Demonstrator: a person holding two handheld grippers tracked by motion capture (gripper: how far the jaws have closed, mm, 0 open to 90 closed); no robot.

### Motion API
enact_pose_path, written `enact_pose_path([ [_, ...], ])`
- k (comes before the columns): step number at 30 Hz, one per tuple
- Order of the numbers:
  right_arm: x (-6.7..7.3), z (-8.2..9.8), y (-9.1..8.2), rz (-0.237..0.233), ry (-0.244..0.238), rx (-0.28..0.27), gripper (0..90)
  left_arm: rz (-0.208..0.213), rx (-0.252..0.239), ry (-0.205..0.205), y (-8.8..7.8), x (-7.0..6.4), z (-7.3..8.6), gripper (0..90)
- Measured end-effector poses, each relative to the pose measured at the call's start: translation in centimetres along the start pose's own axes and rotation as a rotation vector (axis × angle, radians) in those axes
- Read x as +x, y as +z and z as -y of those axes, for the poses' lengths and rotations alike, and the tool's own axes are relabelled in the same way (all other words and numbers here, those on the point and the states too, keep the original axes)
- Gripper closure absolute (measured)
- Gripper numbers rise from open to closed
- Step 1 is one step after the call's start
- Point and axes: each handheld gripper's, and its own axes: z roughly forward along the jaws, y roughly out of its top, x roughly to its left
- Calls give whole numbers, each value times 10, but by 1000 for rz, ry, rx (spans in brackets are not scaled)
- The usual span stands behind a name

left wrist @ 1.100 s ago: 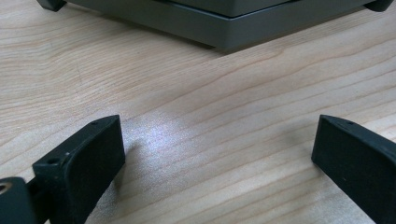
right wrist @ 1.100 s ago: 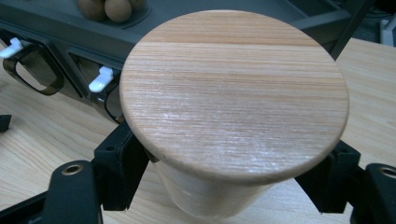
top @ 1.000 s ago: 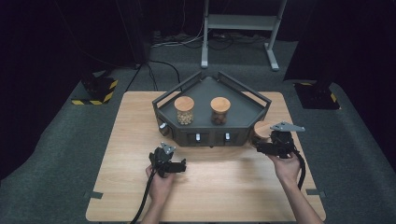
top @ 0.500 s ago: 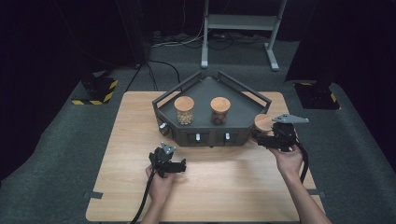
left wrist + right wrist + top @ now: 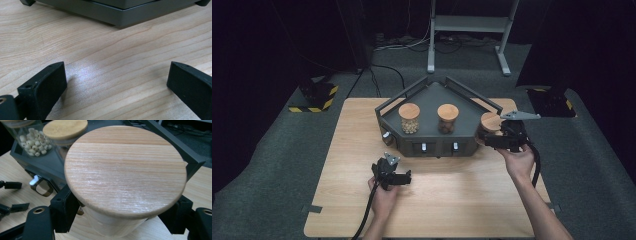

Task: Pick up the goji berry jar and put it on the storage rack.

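Jaws of the right gripper [image 5: 120, 220] pinch a wood-lidded jar [image 5: 125, 170], one black jaw on each side of the body just under the lid. Jar is upright: long axis vertical, flat round lid facing up, grain of the lid running side to side in the right gripper view. In the high view the right gripper [image 5: 492, 140] holds the jar [image 5: 490, 121] at the right end of the dark tray [image 5: 430, 95], beside its angled right rail; whether the jar's base rests on anything I cannot tell. The person's right hand [image 5: 518, 159] grips the tool from below, a grey three-cornered plate on top, cable looping down beside the wrist.

Jaws of the left gripper [image 5: 115, 87] stand spread wide apart, bare wood between them, nothing touched. In the high view the left gripper [image 5: 398, 176] sits low over the tabletop [image 5: 347, 150], in front of the tray and well apart from the jar.

On the tray stand two more jars, both upright with wooden lids: the left one [image 5: 409, 118] with pale round pieces inside, the middle one [image 5: 447, 118] with darker contents. The right gripper view shows the pale-filled jar [image 5: 32, 142] and the middle jar's lid behind the held one.
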Motion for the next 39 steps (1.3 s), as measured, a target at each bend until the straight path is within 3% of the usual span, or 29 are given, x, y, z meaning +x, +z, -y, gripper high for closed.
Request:
enact_pose_path([
  [23,5,-39,22,39,30,20,253,0,1,0,0,0,0,25],
  [39,10,-49,49,88,52,55,253,1,2,3,0,0,0,25],
])
